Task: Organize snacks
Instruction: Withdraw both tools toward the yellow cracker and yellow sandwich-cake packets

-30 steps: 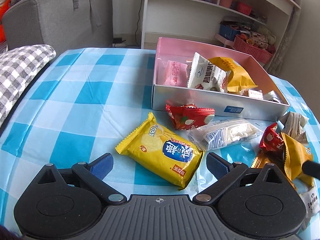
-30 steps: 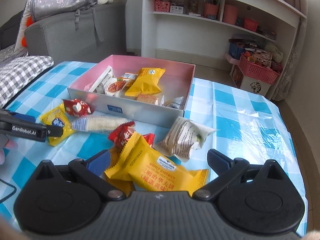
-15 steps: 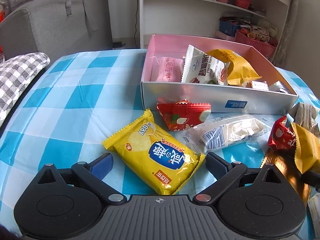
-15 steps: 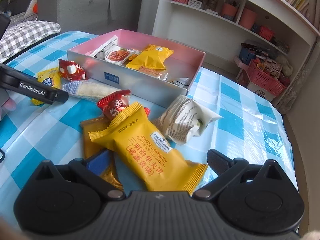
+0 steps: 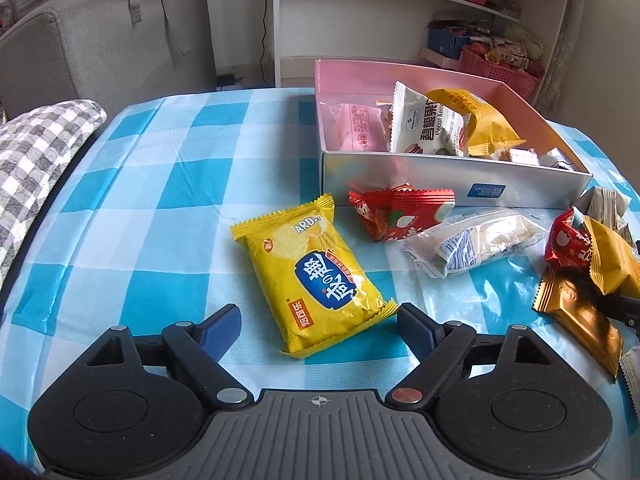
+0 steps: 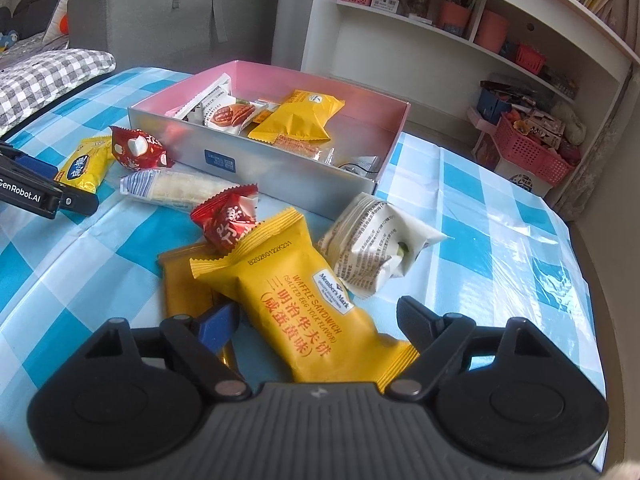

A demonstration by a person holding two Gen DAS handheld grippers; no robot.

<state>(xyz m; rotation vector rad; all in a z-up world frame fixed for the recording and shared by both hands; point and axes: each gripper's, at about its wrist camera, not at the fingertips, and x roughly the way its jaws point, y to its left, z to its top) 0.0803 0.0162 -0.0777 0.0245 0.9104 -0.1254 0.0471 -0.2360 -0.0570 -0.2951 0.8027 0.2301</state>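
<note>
Left wrist view: left tongs (image 5: 318, 322) apart, just been closing; chip packet (image 5: 312, 276) lies between them on the tablecloth (image 5: 160, 200), long axis slanting away leftward, pads not yet pressing.
Right wrist view: right tongs (image 6: 318, 320) apart, just been closing around waffle packet (image 6: 300, 300), angled likewise; no clamp yet.
Box (image 6: 280, 176): beyond both.

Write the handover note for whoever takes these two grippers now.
Left gripper: open, jaws just closing around the yellow chip packet on the checked tablecloth, not yet pinching.
Right gripper: open, jaws just closing around the orange waffle sandwich packet, not yet pinching.
Done: several snacks already lie in the pink-lined silver box.
Left: these two, two red candy packets, the clear-wrapped wafer, the white printed packet, the gold packet.
</note>
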